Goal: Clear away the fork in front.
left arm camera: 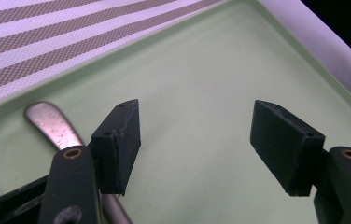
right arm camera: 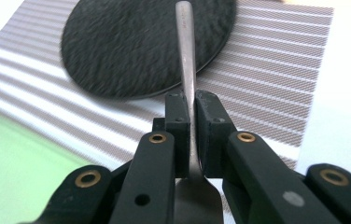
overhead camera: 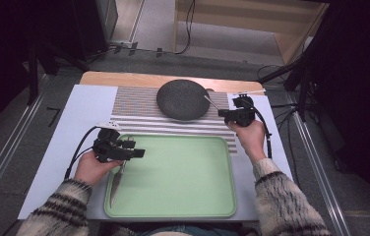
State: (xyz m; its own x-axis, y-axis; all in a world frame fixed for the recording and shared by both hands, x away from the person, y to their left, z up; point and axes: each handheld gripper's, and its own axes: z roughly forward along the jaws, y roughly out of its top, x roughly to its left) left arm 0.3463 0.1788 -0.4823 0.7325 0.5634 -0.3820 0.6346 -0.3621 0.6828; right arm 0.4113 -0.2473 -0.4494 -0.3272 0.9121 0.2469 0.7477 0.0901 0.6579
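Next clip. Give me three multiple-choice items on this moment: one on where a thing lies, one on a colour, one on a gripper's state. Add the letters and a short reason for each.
1. Where does the knife lie?
A. on the dark plate
B. in the tray, at its left edge
C. on the bare floor

2. What colour is the tray?
A. light green
B. red
C. black

3. How do the jaws of the right gripper stand?
A. wide open over the tray
B. shut on nothing
C. shut on a metal utensil's handle

Answers:
1 B: in the high view the knife rests inside the tray along its left side, just under the left gripper.
2 A: the tray shows pale green in both the high view and the left gripper view.
3 C: in the right gripper view both pads press on the utensil, whose handle points toward the dark plate.
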